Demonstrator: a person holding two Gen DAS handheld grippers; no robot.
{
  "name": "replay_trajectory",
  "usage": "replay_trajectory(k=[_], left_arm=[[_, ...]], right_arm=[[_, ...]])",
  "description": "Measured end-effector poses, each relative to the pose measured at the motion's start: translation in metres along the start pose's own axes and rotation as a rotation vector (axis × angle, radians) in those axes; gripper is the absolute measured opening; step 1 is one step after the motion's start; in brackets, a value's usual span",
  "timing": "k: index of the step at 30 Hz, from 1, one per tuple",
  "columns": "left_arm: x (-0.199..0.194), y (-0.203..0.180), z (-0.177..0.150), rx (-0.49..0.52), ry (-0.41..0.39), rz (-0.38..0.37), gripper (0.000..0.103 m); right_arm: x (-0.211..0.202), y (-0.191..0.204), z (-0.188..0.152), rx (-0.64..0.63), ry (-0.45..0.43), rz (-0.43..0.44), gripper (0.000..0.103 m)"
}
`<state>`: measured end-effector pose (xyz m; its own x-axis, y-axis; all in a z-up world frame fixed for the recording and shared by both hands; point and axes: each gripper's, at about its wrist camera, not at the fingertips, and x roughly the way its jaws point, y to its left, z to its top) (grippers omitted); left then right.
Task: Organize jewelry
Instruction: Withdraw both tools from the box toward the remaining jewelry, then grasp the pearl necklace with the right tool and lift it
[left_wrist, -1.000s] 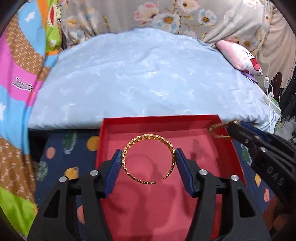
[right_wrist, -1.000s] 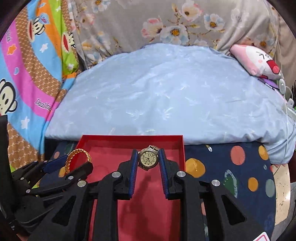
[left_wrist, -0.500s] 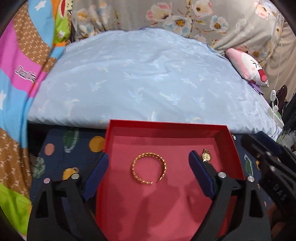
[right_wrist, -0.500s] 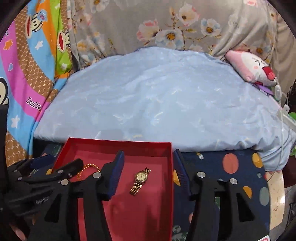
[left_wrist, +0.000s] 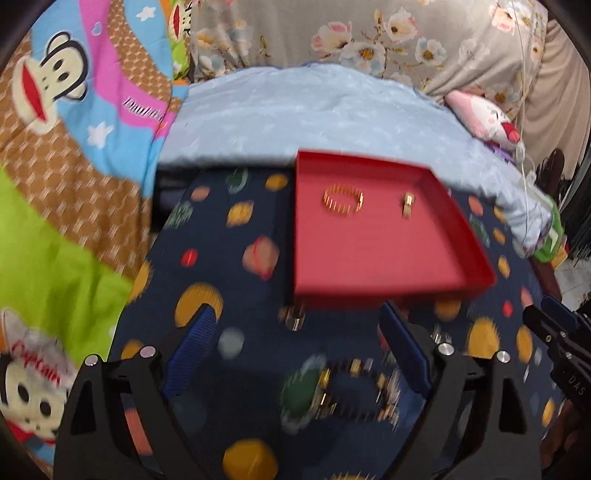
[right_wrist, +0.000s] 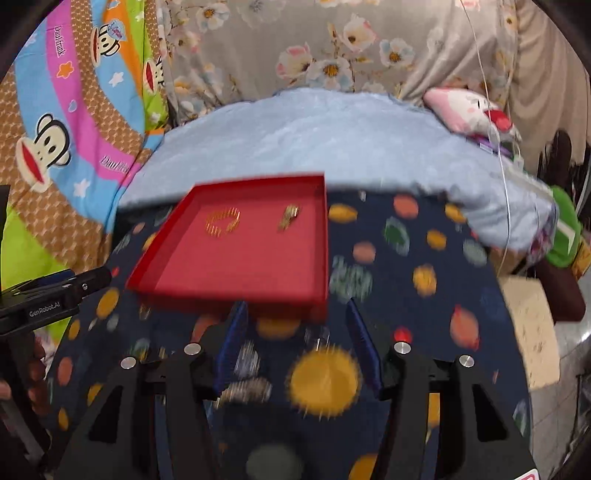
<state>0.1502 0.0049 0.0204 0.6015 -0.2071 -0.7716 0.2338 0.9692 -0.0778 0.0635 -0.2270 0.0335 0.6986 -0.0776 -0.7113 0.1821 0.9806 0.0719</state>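
Motion blur smears the gold pieces (left_wrist: 354, 391) lying on the near spotted sheet (left_wrist: 229, 258); their type cannot be determined. The bracelet (right_wrist: 222, 221) and watch (right_wrist: 289, 216) in the red tray (right_wrist: 240, 295) show no detail.

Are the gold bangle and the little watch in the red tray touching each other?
Apart. In the left wrist view the gold bangle and the watch lie side by side in the red tray, with bare red floor plainly between them.

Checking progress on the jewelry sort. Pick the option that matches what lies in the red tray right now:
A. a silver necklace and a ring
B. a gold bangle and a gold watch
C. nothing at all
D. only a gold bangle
B: in the left wrist view the gold bangle and the gold watch lie side by side, apart, on the floor of the red tray.
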Motion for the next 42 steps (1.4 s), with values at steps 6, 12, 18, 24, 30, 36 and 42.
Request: replay_trajectory(k=[6, 12, 18, 24, 30, 36, 42], left_arm=[[-0.002, 0.008, -0.078, -0.005, 0.134, -0.019, 0.087], [0.006, 0.006, -0.106, -0.017, 0.201, -0.022, 0.087], [0.009, 0.002, -0.102, -0.009, 0.194, -0.015, 0.087], [0.010, 0.005, -0.096, -0.018, 0.190, -0.011, 0.087], [0.009, 0.009, -0.096, -0.029, 0.189, -0.013, 0.087], [0.009, 0.006, -0.095, -0.027, 0.188, -0.016, 0.087], [0.003, 0.002, -0.093, -0.012, 0.167, -0.007, 0.087]], right_arm=[[0.005, 0.020, -0.068, -0.070, 0.093, 0.060, 0.054], [0.033, 0.032, -0.064, -0.158, 0.127, 0.083, 0.054], [0.062, 0.040, -0.043, -0.147, 0.160, 0.119, 0.057], [0.075, 0.043, -0.045, -0.089, 0.220, 0.166, 0.047], [0.047, 0.046, -0.070, -0.103, 0.259, 0.167, 0.048], [0.026, 0.039, -0.088, -0.025, 0.267, 0.124, 0.050], [0.003, 0.030, -0.096, 0.134, 0.265, 0.124, 0.050]])
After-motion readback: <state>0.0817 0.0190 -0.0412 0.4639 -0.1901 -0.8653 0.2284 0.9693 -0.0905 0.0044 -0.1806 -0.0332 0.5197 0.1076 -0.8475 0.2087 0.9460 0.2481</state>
